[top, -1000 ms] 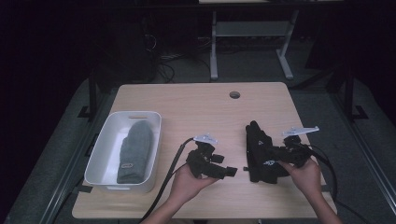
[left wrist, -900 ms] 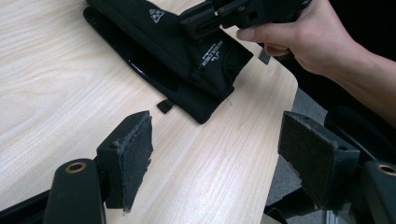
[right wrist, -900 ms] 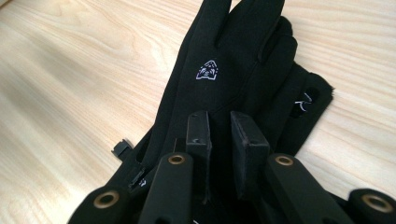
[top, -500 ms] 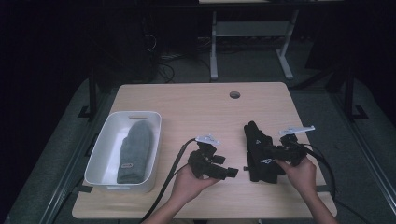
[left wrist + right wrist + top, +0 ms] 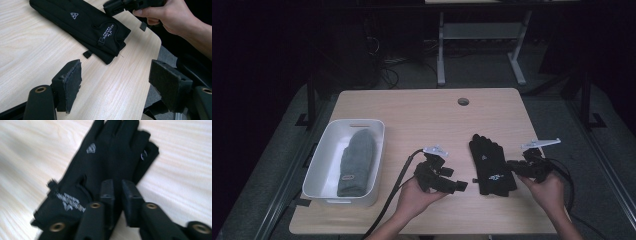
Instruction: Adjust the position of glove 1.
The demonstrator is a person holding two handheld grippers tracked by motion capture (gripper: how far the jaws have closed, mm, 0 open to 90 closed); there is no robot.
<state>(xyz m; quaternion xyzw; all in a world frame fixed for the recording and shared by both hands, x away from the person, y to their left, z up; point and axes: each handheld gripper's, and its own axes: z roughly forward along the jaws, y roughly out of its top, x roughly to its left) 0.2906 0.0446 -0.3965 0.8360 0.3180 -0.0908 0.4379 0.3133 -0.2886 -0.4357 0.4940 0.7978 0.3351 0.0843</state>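
Surroundings: wooden table (image 5: 412, 110) with a round hole (image 5: 463, 101) at its far edge; dark floor with cables beyond.
Bin: white rectangular tub (image 5: 323, 160), near left, holding a grey knit hat (image 5: 356, 162).
Gloves: black fabric pair (image 5: 490, 165) stacked flat, right of centre, white logos on the cuff.
Left gripper (image 5: 116, 87): jaws spread wide, padded faces empty, near the gloves' cuff.
Right gripper (image 5: 118, 200): jaws nearly closed over the gloves' cuff edge; grip cannot be told.

Bare tabletop (image 5: 422, 112) beyond both tools, white bin (image 5: 324, 161) at left, black gloves (image 5: 490, 164) between the tools.
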